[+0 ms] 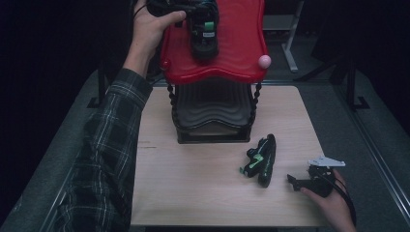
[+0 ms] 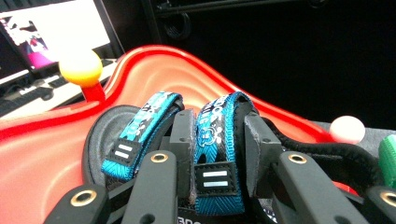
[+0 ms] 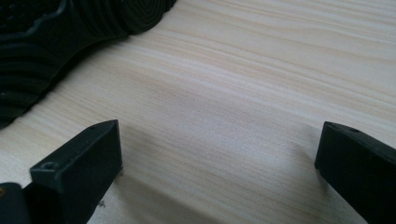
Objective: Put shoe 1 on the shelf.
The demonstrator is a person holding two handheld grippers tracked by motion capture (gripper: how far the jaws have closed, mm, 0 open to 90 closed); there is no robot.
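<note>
A black sandal with blue patterned straps (image 2: 215, 140) hangs over the red top shelf (image 1: 241, 38) of a small rack. My left gripper (image 2: 217, 126) is shut on one of those straps, its pads pressing it from both sides. In the high view the left gripper (image 1: 203, 21) and the held sandal (image 1: 204, 46) sit above the shelf's middle. A second black sandal (image 1: 262, 159) with green tabs lies on the wooden table (image 1: 193, 183). To its right, my right gripper (image 1: 296, 181) rests low over the wood, open with nothing between its jaws (image 3: 219, 154). The lying sandal's ribbed sole (image 3: 46, 37) is just ahead of it.
The rack has a black wavy lower shelf (image 1: 212, 104) under the red shelf (image 2: 46, 154). Ball knobs top its corner posts: a pink one (image 1: 264, 61) (image 2: 347, 129) and a yellow-orange one (image 2: 80, 66). A lit screen (image 2: 56, 28) stands behind. Dark floor surrounds the table.
</note>
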